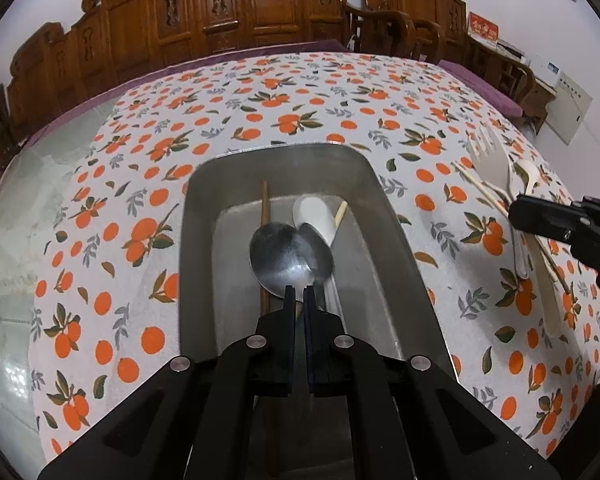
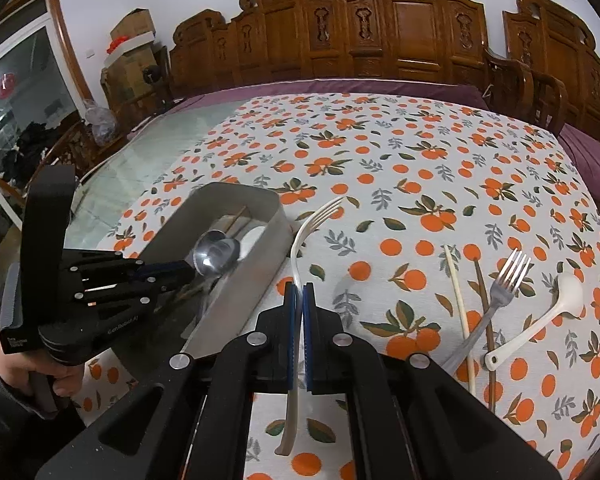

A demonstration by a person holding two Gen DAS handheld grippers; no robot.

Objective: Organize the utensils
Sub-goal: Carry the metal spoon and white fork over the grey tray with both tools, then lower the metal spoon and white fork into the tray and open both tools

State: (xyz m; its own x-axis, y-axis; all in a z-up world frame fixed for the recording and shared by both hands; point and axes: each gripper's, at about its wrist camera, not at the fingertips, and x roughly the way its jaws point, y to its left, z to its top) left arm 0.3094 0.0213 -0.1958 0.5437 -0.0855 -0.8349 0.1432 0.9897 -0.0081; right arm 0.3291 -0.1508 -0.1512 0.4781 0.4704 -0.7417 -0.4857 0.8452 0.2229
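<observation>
- My left claw (image 1: pixel 299 289) is pinched on the neck of the metal spoon (image 1: pixel 290 258), its bowl held low inside the metal tray (image 1: pixel 400 240); I judge I am about to let it go there.
- Already in the tray: a white spoon (image 1: pixel 316 216), a brown chopstick (image 1: pixel 264 208) at about 11 o'clock of the metal spoon's bowl, and a pale chopstick (image 1: pixel 341 213) at about 1 o'clock.
- My right claw (image 2: pixel 299 286) is pressed together on the handle of the white plastic fork (image 2: pixel 300 248), whose tines point to 12 o'clock, just beside the tray's right wall.
- Still loose on the orange-print tablecloth (image 2: pixel 420 160), at about 3 o'clock of my right claw and well apart from the tray: a metal fork (image 2: pixel 496 300), a white ladle-style spoon (image 2: pixel 540 320), a pale chopstick (image 2: pixel 458 312) and a dark chopstick (image 2: pixel 485 320), the fork crossing both chopsticks.
- By my reckoning I am about halfway: three pieces in, two in my claws, four left on the cloth.
</observation>
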